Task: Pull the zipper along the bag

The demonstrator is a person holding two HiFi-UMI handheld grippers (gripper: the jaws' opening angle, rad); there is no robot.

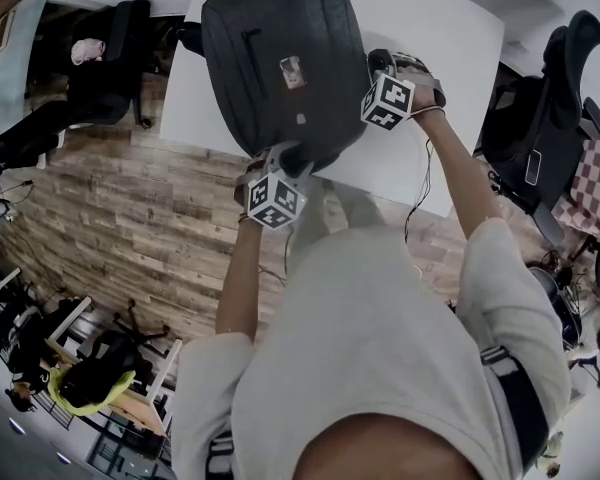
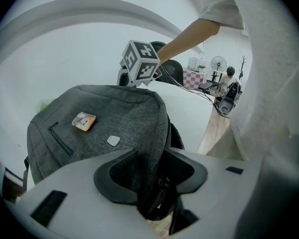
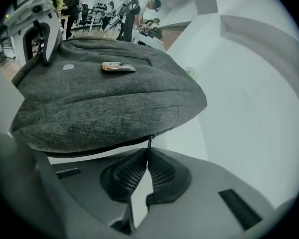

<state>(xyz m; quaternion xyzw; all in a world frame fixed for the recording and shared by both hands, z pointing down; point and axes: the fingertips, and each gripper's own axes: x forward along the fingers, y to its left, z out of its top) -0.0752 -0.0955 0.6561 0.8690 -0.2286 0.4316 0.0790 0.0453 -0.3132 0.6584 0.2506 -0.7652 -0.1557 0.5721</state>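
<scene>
Grabbing's done, the actual pulling hasn't started yet; my right gripper (image 3: pixel 147 166) has its pads pinched tight together on the thin zipper pull (image 3: pixel 149 144), which sticks out right at the tips, hanging off the edge of the bag (image 3: pixel 104 98) just ahead; my left gripper (image 2: pixel 154 173) is clamped on the bag's near corner, jaws standing fairly wide because there's a thick fold of fabric bunched between the pads; the bag lies flat on the table (image 3: pixel 239 108), stretching away from both grippers. Next, I reckon, the right has to drag the pull along the bag's edge, following the curve, while the left just anchors so nothing slides; that tab is a slim thing to hold, so steady tension, no yanking.
</scene>
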